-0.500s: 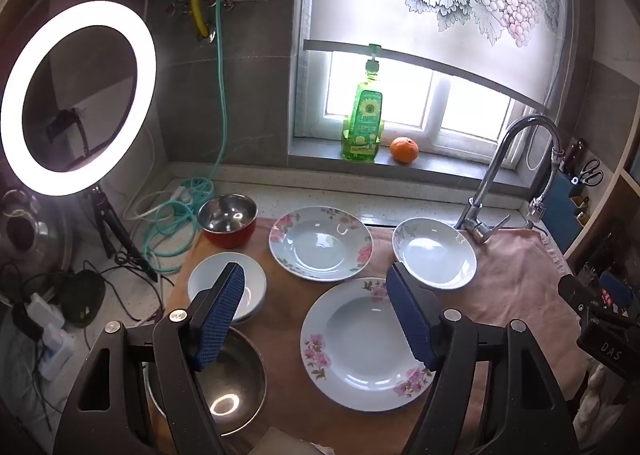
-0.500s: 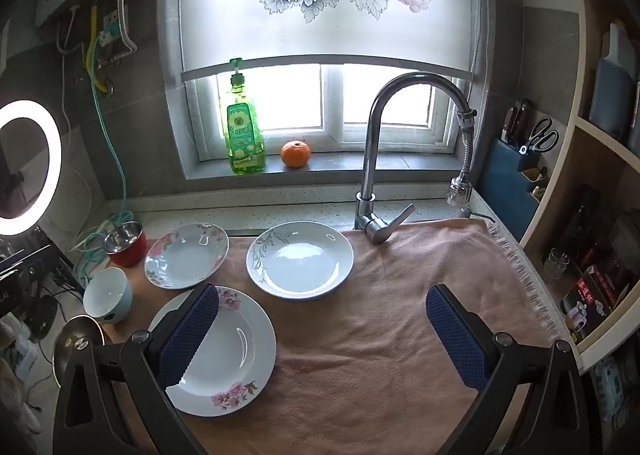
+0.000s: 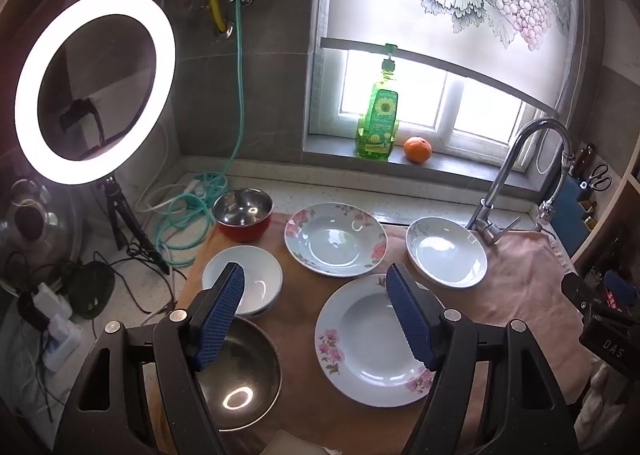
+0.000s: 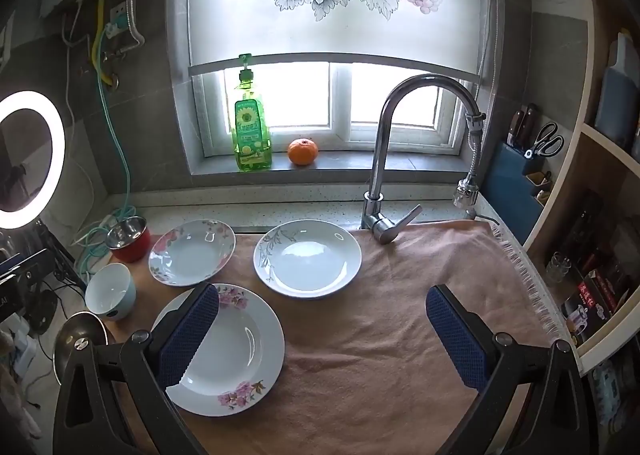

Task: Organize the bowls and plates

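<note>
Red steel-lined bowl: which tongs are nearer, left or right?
Left. The red steel-lined bowl sits just ahead-left of the open left tongs; from the open right tongs it lies far off to the left, past the flowered plates.

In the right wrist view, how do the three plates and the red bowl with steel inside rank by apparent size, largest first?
1. White plate with pink flowers, nearest; nearness may enlarge it.
2. White plate with grey leaf pattern and pink-rimmed floral plate: too alike to rank.
3. Red bowl with steel inside, also farthest.

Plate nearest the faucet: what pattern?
Grey-green leaf sprig on white plate; clearest in right wrist view.
</note>
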A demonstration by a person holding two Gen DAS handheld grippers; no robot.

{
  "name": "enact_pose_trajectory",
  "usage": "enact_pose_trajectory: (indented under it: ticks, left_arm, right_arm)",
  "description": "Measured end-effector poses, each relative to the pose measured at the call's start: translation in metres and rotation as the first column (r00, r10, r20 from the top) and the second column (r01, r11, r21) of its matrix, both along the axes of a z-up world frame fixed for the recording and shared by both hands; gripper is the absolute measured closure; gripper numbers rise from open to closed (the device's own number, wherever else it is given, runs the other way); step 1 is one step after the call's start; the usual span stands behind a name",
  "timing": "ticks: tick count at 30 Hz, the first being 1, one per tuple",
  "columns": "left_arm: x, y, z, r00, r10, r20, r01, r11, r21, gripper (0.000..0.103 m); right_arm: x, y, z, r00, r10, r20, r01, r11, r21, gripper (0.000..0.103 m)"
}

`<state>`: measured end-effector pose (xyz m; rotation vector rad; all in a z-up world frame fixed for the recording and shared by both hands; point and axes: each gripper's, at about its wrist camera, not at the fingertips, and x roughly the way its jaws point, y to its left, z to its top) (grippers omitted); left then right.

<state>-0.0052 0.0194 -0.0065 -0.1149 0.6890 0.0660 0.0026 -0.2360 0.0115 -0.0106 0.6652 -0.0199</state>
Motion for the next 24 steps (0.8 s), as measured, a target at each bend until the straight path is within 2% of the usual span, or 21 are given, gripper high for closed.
enact_pose_trajectory:
  ticks: [24]
  left_arm:
    - [-0.0011,-0.0043,0.0004,1.0,0.0,0.0,0.0,1.0,-0.004,0.03]
  right_arm:
    - [0.0004,-0.0053,-0.0024,1.0,-0.001,-0.009,0.001,1.0,-0.008,0.0]
